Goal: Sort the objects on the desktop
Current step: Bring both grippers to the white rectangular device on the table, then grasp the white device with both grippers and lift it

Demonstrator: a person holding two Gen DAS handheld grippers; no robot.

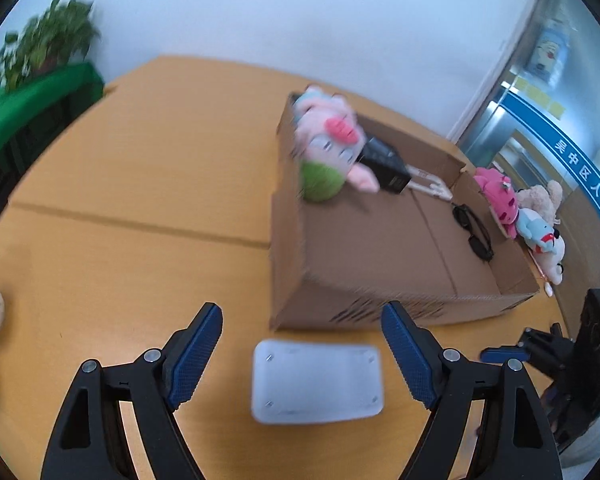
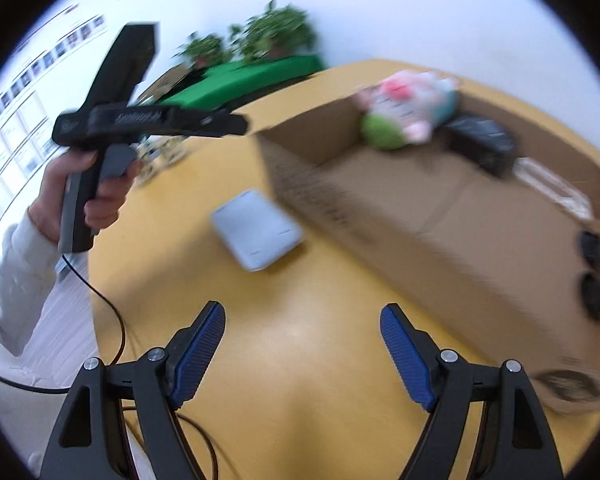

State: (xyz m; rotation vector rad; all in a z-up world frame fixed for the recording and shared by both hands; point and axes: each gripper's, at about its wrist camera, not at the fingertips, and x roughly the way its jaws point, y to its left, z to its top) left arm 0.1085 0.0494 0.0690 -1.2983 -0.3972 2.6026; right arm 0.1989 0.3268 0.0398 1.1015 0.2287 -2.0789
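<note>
Black claw (image 1: 302, 350) arms with silver screws, ribbed blue pads (image 1: 196, 356); white sleeve (image 2: 16, 272).

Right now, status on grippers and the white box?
Left gripper open, empty, poised over white box. Right gripper open, empty. White box on table beside cardboard box. Nothing in the way.

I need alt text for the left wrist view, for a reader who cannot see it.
The open left tool hovers over a flat white device lying on a wooden table, nothing held. Behind it stands an open cardboard box holding a pink plush toy, a green ball, a black box and sunglasses.
</note>
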